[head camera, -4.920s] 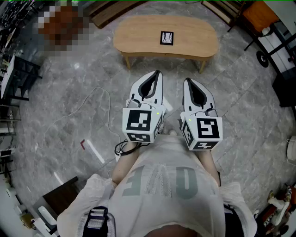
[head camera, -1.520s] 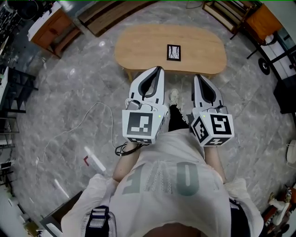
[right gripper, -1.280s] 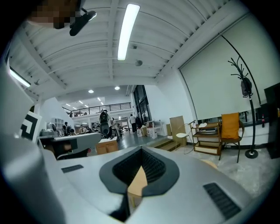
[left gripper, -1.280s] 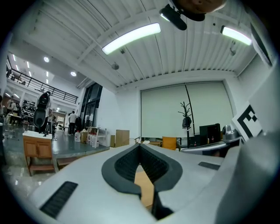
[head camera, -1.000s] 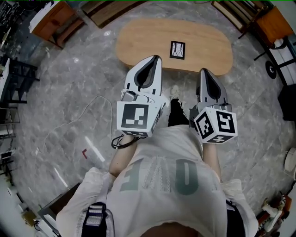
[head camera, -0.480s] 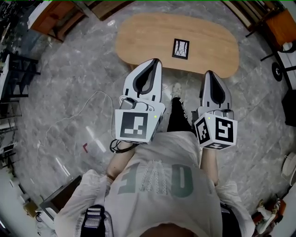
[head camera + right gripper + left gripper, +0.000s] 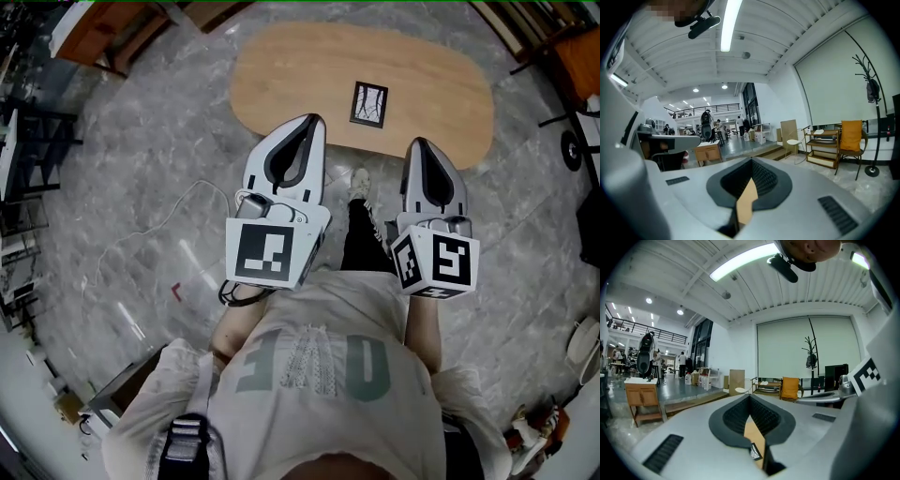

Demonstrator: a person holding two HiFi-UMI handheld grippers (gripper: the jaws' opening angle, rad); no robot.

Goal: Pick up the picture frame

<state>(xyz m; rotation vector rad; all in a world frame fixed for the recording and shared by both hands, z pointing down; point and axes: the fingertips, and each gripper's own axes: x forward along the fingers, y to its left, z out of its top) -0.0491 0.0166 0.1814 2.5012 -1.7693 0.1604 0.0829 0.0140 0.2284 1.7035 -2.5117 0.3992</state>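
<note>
The picture frame point(image 7: 368, 103) goes ungrasped: nearest the person, the left gripper point(image 7: 314, 120) and right gripper point(image 7: 417, 142) sit side by side, jaws clenched together on nothing, and beyond their tips it lies flat near the middle of the oval wooden table point(image 7: 281, 66).

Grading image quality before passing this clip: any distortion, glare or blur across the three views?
Head view: fisheye bows the table, picture frame is sharp. Left gripper view: ceiling light blown out, dark corners. Right gripper view: strip light glares, edges vignetted.
</note>
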